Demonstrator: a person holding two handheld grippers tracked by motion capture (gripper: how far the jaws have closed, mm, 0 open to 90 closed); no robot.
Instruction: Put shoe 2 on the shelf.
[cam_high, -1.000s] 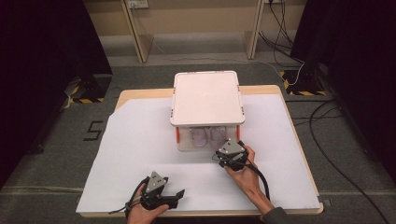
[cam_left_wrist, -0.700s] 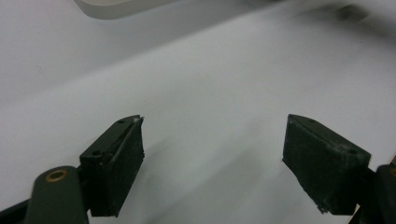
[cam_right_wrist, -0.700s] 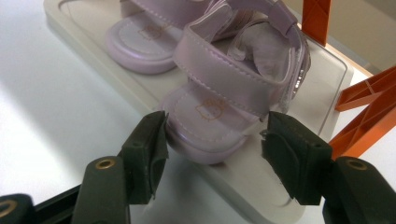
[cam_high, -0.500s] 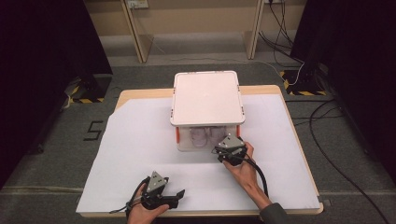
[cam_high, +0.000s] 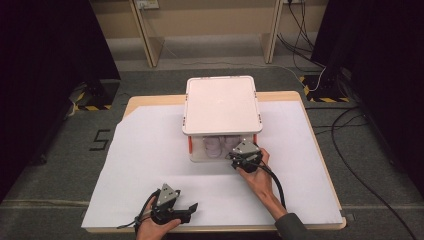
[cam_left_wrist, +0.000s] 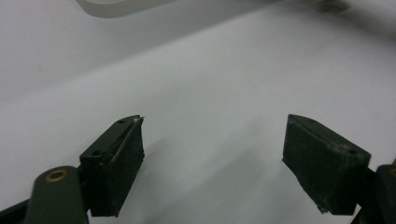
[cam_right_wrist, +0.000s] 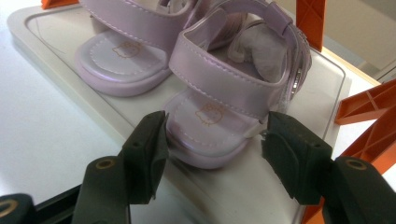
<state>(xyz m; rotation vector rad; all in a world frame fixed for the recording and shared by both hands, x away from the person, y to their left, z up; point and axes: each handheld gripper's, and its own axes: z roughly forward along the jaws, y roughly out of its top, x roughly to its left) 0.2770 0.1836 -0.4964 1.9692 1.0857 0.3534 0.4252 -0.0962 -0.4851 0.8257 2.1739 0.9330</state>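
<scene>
Edging closer, the right gripper (cam_right_wrist: 212, 140) now straddles the near sandal's (cam_right_wrist: 219, 98) toe, jaws not yet touching it, ready to pull it out; the left gripper (cam_left_wrist: 212, 161) rests wide open.

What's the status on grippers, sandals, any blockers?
Left gripper open, idle on the white sheet. Right gripper open, jaws straddling the toe of the near lilac sandal inside the box, not clamped. Nothing in the way.
</scene>
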